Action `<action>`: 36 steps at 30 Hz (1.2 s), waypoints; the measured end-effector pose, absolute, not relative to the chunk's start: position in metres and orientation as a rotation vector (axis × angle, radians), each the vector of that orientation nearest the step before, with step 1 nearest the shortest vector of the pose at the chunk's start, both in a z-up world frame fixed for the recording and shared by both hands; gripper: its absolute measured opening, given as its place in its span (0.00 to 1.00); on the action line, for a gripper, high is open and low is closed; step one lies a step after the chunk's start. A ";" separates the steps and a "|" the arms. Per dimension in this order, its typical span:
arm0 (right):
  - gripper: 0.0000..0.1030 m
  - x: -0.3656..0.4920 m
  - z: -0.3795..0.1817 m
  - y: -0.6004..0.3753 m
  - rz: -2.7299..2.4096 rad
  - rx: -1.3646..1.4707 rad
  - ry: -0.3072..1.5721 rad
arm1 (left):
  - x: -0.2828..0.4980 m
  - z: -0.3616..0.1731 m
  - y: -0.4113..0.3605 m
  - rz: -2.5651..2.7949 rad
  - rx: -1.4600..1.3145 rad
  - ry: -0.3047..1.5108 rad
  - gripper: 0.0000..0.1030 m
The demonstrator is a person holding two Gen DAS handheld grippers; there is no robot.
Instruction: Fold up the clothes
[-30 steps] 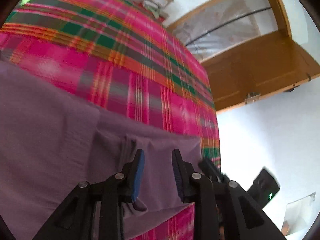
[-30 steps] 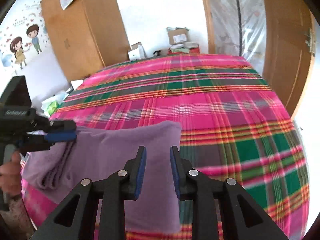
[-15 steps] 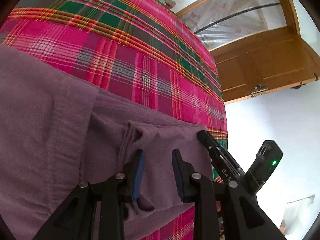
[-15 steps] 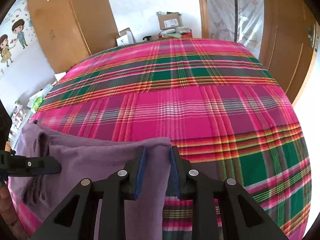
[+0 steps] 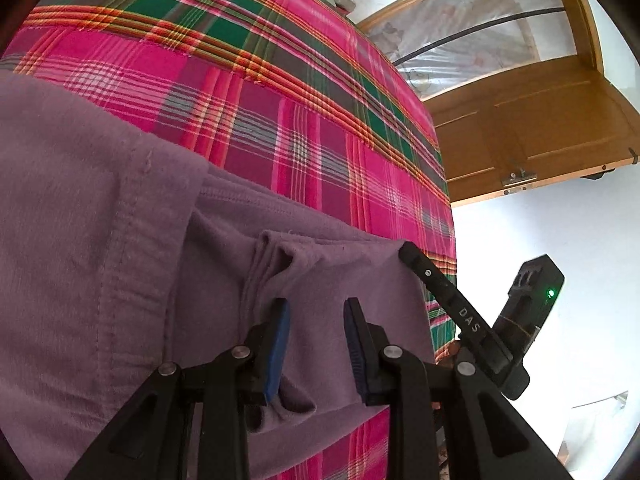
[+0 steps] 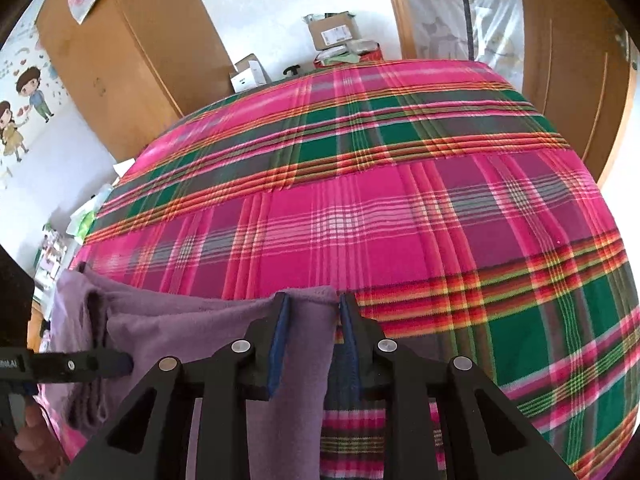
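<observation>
A purple garment (image 5: 100, 240) lies folded on the near part of a bed covered by a pink and green plaid blanket (image 5: 280, 100). My left gripper (image 5: 316, 320) points down at it with a bunched fold of the cloth filling the gap between its blue pads. My right gripper (image 6: 312, 316) grips the garment's (image 6: 192, 320) right corner, and the cloth edge hangs down between its pads. The left wrist view shows the right gripper (image 5: 418, 258) at that same corner. In the right wrist view the left gripper (image 6: 100, 362) sits at the garment's left end.
The plaid blanket (image 6: 400, 220) stretches far beyond the garment. A wooden wardrobe (image 6: 132, 52) and cardboard boxes (image 6: 332, 32) stand behind the bed. A wooden door (image 5: 540, 120) is to the right. A person's hand (image 6: 28, 444) holds the left gripper.
The right gripper has carried its corner of the garment down and toward the near edge of the bed. The cloth has sunk onto the blanket. The left gripper has barely moved.
</observation>
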State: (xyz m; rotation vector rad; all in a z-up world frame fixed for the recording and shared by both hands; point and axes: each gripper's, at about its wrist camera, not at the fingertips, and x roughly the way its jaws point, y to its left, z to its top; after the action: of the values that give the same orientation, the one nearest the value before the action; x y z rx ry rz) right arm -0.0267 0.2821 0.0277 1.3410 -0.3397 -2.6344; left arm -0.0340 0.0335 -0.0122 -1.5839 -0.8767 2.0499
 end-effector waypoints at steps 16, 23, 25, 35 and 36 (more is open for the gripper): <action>0.25 -0.014 0.041 0.308 -2.674 1.306 -0.500 | -0.027 -0.010 0.034 2.061 -1.600 -0.831 0.28; 0.28 0.040 0.036 0.330 -2.591 1.224 -0.622 | -0.029 0.002 0.034 2.117 -1.571 -0.793 0.28; 0.28 0.056 0.034 0.331 -2.546 1.197 -0.655 | -0.031 0.009 0.037 2.140 -1.555 -0.763 0.28; 0.29 0.092 0.022 0.327 -2.436 1.151 -0.746 | -0.043 0.021 0.087 2.037 -1.546 -0.662 0.28; 0.29 0.094 0.021 0.326 -2.436 1.154 -0.743 | -0.044 0.020 0.090 2.033 -1.551 -0.662 0.28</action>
State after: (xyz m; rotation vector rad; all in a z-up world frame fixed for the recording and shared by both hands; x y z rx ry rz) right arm 0.0937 0.3263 0.0215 1.1542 -0.7429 -2.4364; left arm -0.0437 0.0899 0.0200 -1.5506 -0.6623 2.0332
